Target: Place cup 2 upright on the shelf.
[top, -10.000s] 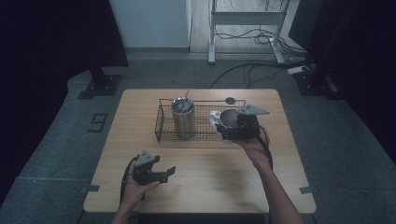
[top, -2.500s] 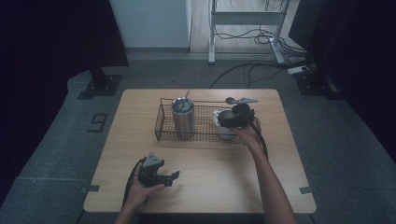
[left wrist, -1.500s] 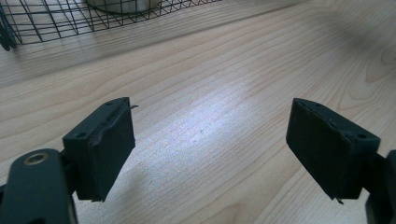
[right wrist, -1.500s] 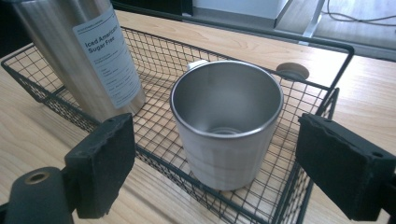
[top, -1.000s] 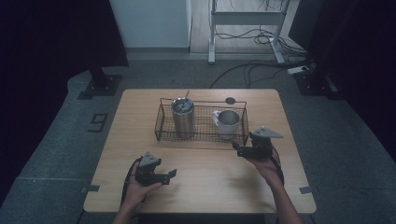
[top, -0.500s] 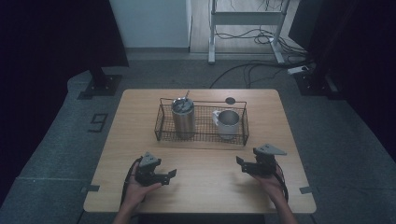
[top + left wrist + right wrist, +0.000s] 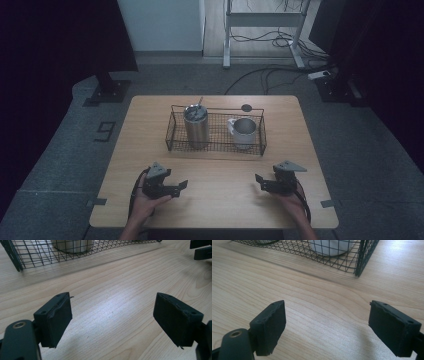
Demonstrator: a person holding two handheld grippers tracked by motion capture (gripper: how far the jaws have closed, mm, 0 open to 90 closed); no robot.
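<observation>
Dim grey floor surrounds the pale wooden desk (image 7: pixel 215 210) where we work. A wire basket (image 7: pixel 218 151) stands across the far half of it. Inside, a steel tumbler (image 7: pixel 195 127) stands upright at the left end with a thin stick rising from its top. A white mug (image 7: pixel 243 131) stands upright at the right end, its handle turned towards the tumbler. The two are apart.

Our left claw (image 7: pixel 182 186) rests low over the near left of the desk and points towards the middle. Its jaws stand apart, with bare wood between them. Our right claw (image 7: pixel 259 181) sits at the near right and points back at the left one. Its jaws are also spread and hold nothing. Both claws are well short of the basket.
</observation>
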